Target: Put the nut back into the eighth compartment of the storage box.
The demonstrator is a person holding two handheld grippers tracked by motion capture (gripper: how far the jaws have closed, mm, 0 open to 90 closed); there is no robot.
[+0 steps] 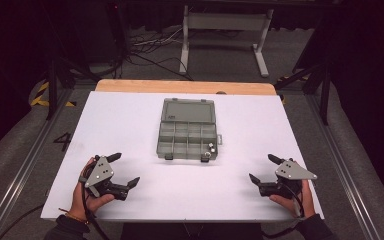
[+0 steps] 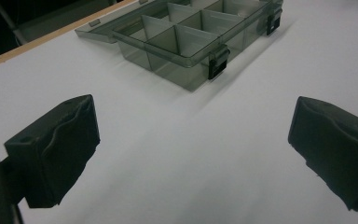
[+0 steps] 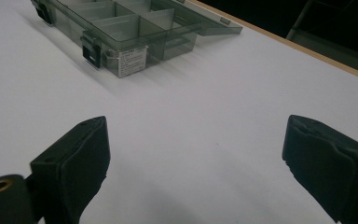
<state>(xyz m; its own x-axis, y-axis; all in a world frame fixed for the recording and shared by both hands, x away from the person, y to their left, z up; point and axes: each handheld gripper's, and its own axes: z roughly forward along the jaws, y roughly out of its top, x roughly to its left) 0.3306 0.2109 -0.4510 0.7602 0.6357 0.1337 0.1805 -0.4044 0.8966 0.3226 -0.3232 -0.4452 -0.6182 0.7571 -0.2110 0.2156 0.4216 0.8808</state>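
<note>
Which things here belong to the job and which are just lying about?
Part of the job:
- open compartment box
- small metal parts in its near right compartments
- left tongs, open
- right tongs, open

Just lying about:
- cables on the floor
- white stand beyond the table

Bright, even overhead light on the white table (image 1: 145, 125); dark surroundings; soft shadows; near tongs blurred; grainy.

Compartment box (image 1: 187, 136) mid-table (image 1: 130, 110), lid lying behind it, left gripper (image 1: 124, 170) front-left, right gripper (image 1: 263, 169) front-right
</note>
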